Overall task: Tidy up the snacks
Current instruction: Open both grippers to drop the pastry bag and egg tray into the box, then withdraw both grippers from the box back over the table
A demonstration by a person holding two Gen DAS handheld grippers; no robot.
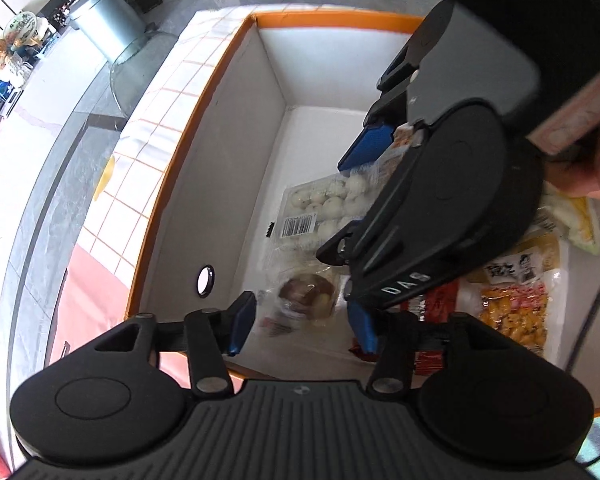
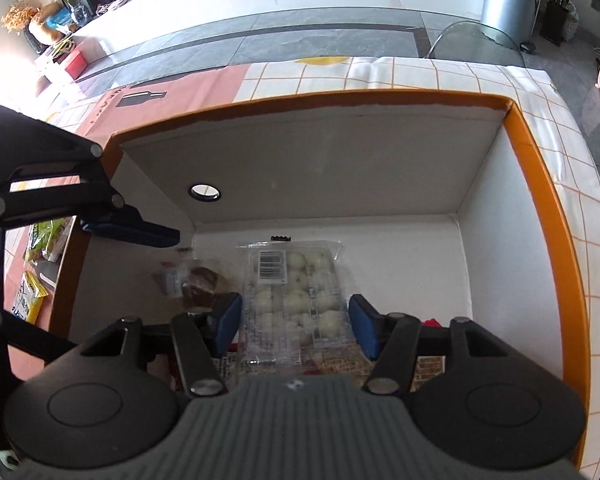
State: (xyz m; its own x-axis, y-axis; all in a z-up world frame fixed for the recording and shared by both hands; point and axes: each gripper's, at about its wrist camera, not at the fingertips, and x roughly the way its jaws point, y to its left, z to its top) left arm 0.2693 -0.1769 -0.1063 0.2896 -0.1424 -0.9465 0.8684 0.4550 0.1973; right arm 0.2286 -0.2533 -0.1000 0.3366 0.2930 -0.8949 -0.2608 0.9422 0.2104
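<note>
We judge the task partly done: several snack packs already lie in the white cardboard box with orange rim [image 2: 532, 148], among them the clear tray of white round buns [image 2: 296, 292], while a few yellow and green packets [image 2: 30, 298] wait outside on the counter [image 2: 420, 74], and both our left gripper [image 1: 302, 326] and right gripper [image 2: 296, 326] have their fingers spread apart, grasping nothing.

My right gripper [image 2: 295, 326] hangs inside the orange-rimmed box [image 2: 548, 184] with its jaws spread wide, one blue pad on either side of the clear pack of white balls [image 2: 296, 292] without pressing it. Just left of that pack lies a brown snack in clear wrap [image 2: 202, 280]. My left gripper's blue finger [image 2: 136, 230] pokes over the box's left wall.
</note>
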